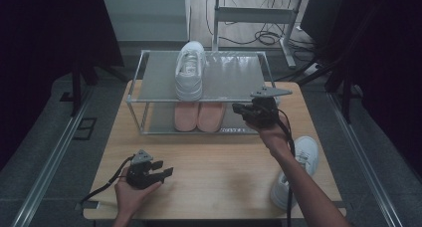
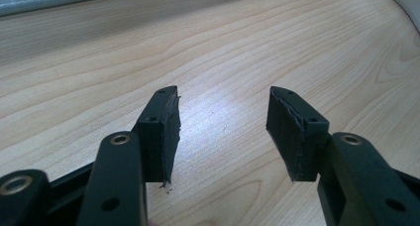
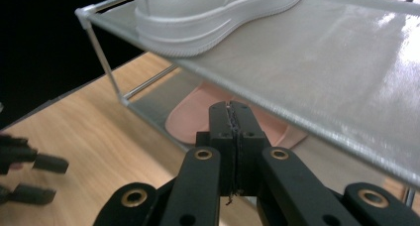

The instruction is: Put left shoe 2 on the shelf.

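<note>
A two-shelf metal rack (image 1: 234, 77) stands at the back of the wooden table. One white sneaker (image 1: 190, 70) rests on its top shelf, and a pair of pink slippers (image 1: 199, 116) lies on the lower shelf. A second white sneaker (image 1: 298, 170) lies on the table at the right, partly behind the person's right forearm. My right gripper (image 1: 239, 109) hovers at the rack's front right, shut with nothing in it. In the right gripper view the shut jaws (image 3: 232, 118) point at the slippers (image 3: 185, 119) under the sneaker (image 3: 213, 18). My left gripper (image 1: 163, 169) stays low near the front left, open and empty (image 2: 223, 122).
The wooden table (image 1: 219, 162) has bare room between the rack and the front edge. Dark curtains hang at both sides. Desk legs and cables (image 1: 266, 37) sit on the floor behind the rack. The left gripper (image 3: 29, 179) appears at the left edge of the right gripper view.
</note>
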Action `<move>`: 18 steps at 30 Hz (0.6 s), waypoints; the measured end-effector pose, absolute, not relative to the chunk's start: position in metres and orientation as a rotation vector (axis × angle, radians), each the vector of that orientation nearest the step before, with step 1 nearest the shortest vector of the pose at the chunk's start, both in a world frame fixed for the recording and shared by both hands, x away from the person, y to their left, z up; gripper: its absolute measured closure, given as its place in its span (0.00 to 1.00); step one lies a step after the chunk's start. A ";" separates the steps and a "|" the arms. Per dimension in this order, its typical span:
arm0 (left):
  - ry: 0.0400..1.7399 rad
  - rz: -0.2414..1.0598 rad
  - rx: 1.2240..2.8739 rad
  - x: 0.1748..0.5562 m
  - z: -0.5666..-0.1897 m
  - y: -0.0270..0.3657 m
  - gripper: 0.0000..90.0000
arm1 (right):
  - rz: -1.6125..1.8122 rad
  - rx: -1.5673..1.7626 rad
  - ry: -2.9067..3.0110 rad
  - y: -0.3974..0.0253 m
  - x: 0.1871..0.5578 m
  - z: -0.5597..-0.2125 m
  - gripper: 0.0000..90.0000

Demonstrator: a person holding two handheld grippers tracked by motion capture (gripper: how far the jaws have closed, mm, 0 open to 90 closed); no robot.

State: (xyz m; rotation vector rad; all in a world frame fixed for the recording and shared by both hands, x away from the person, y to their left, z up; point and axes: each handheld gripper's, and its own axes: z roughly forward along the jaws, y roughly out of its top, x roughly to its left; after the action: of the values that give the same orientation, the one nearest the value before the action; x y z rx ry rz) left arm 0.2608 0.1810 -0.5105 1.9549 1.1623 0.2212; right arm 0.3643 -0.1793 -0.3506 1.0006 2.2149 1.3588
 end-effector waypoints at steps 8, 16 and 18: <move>1.162 0.220 1.955 0.261 -0.510 0.181 0.52 | 1.324 0.973 2.274 -0.190 0.345 -0.363 0.99; 1.164 0.215 1.958 0.261 -0.511 0.180 0.52 | 1.269 0.969 2.332 -0.205 0.327 -0.386 1.00; 1.164 0.215 1.958 0.261 -0.511 0.180 0.52 | 1.275 0.973 2.327 -0.211 0.322 -0.388 1.00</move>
State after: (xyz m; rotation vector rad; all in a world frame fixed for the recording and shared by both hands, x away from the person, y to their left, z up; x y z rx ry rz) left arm 0.2610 0.1798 -0.5115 1.9575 1.1643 0.2151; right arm 0.3219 -0.2108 -0.3883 0.9726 2.3268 1.2752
